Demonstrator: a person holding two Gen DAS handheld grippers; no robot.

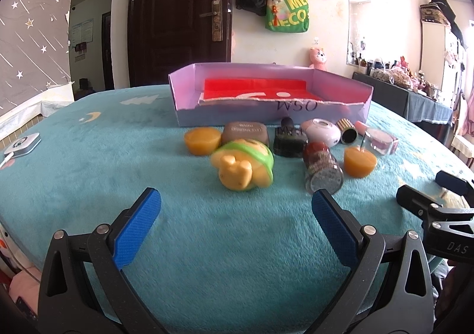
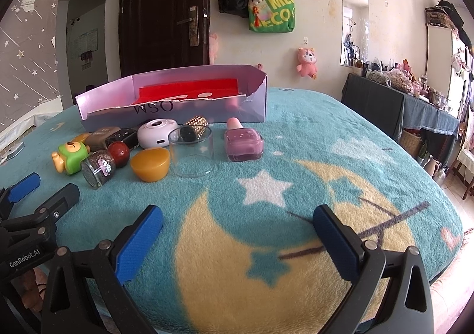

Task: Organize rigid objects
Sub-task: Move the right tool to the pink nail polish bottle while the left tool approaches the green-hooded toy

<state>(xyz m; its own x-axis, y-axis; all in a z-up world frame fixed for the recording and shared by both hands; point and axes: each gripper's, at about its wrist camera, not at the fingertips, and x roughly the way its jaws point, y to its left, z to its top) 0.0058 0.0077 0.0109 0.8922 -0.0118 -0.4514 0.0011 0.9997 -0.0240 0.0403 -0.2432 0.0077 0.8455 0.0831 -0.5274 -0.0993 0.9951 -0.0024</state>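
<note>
Here, both grippers wide-fingered and empty before the cluttered box (image 1: 266, 114).

Left hand-held gripper (image 1: 236, 203) spread wide over teal blanket (image 1: 89, 162), empty. Ahead: toppled yellow-green toy (image 1: 243, 166), glitter jar (image 1: 322, 169) on its side, lilac box (image 1: 271, 97) behind.

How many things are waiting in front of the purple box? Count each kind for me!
Orange half-domes: 2
Green bear toy: 1
Brown case: 1
Black case: 1
White round gadget: 1
Gold studded tube: 1
Glitter jar: 1
Clear cup: 1
Pink bottle: 1
Total: 10
</note>
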